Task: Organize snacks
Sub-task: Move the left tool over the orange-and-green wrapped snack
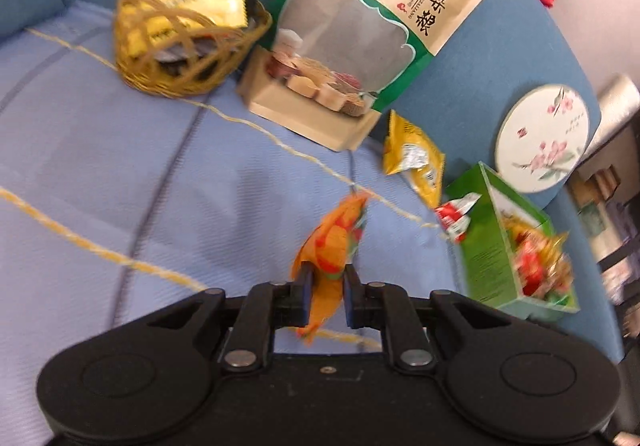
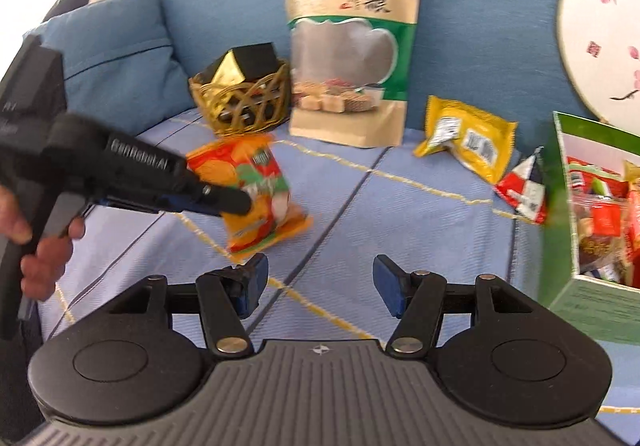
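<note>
Carrying step: left gripper (image 1: 326,286) clamped on orange snack packet (image 1: 334,242), held above the sofa seat (image 1: 120,166). Right gripper (image 2: 318,282) wide open, empty. Next: over to green box (image 1: 486,246) at seat's right edge, then release.

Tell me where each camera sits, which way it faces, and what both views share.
Left wrist: on the left gripper, looking down along its fingers, shut on the orange snack packet.
Right wrist: on the right gripper, jaws open and empty, facing the sofa back; a hand shows.
Shared: wicker basket, big pouch, yellow packet, green box.
</note>
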Motion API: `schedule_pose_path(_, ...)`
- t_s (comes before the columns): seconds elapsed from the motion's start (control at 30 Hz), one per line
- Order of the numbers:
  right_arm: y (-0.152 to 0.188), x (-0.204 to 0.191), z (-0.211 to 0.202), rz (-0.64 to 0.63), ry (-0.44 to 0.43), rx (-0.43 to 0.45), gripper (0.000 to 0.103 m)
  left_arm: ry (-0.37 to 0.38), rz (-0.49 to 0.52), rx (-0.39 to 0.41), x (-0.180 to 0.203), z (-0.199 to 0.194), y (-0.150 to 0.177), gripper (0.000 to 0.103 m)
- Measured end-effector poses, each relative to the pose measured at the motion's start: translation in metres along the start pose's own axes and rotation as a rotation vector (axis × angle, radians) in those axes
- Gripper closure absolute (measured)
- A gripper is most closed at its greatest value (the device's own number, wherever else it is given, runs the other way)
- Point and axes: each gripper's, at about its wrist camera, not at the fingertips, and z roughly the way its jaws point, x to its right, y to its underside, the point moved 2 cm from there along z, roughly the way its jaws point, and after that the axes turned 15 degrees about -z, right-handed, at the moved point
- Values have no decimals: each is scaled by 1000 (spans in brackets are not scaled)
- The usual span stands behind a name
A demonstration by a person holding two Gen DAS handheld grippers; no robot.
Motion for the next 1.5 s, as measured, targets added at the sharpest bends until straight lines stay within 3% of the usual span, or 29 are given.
schedule_pose_path(0.03, -1, -3, 0, -7, -5, 1, 6, -6, 6, 11, -5, -6, 2, 39)
schedule_pose_path(0.1, -4, -8, 1, -21, -11, 3, 5, -5, 4, 34, -8, -10, 1, 9)
schedule_pose_path(0.13, -6, -10, 0, -26, -13, 6, 4, -5, 8, 52, -7, -11, 0, 1)
schedule_pose_path(0.4, -9, -16, 0, -33, -15, 12, 0, 5, 65, 147, 4, -30, -4, 0)
schedule_pose_path(1.5, -5, -17, 34, -5, -68, -23, 0, -49, 90, 136, -14, -11, -11, 0)
